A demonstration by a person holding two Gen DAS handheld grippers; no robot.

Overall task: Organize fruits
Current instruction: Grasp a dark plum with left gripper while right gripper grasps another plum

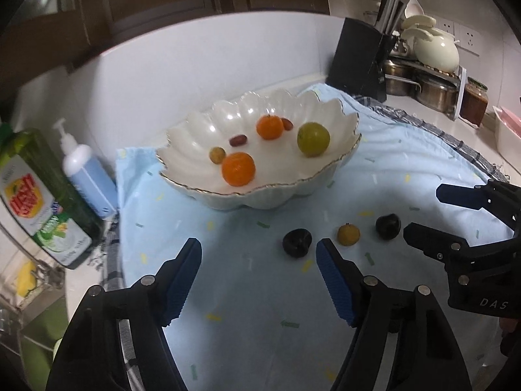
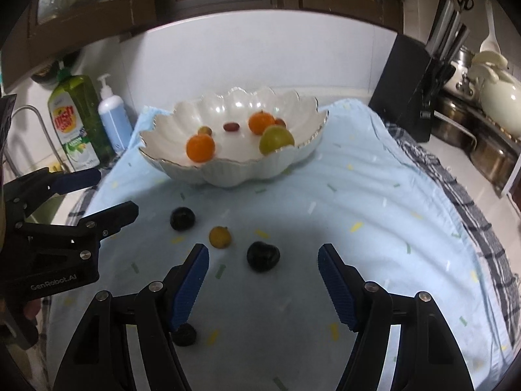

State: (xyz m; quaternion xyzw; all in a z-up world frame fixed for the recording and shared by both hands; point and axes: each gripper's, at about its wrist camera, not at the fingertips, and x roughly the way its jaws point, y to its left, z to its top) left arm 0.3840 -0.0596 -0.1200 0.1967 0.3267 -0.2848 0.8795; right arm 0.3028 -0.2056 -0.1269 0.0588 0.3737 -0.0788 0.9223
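Note:
A white scalloped bowl [image 1: 182, 150] [image 2: 234, 176] on a light blue cloth [image 1: 247, 293] holds two oranges [image 1: 238, 169], a green fruit [image 1: 313, 139], a small yellowish one and two red dates. In front of it lie a dark plum [image 1: 297, 242] [image 2: 182, 218], a small yellow-orange fruit [image 1: 348, 234] [image 2: 220, 237] and a second dark plum [image 1: 388, 224] [image 2: 263, 256]. My left gripper [image 1: 258, 242] [image 2: 116, 192] is open, the first plum just inside its right fingertip. My right gripper [image 2: 263, 247] [image 1: 423, 210] is open, the second plum between its tips, untouched. Another dark fruit [image 2: 184, 334] lies under its left finger.
A green dish-soap bottle [image 1: 42, 195] and a blue pump bottle [image 1: 88, 176] stand left of the bowl by a sink. At the back right are a black knife block [image 1: 358, 58], steel pots [image 1: 433, 91], a cream teapot and a jar. A checked cloth [image 2: 456, 195] edges the blue one.

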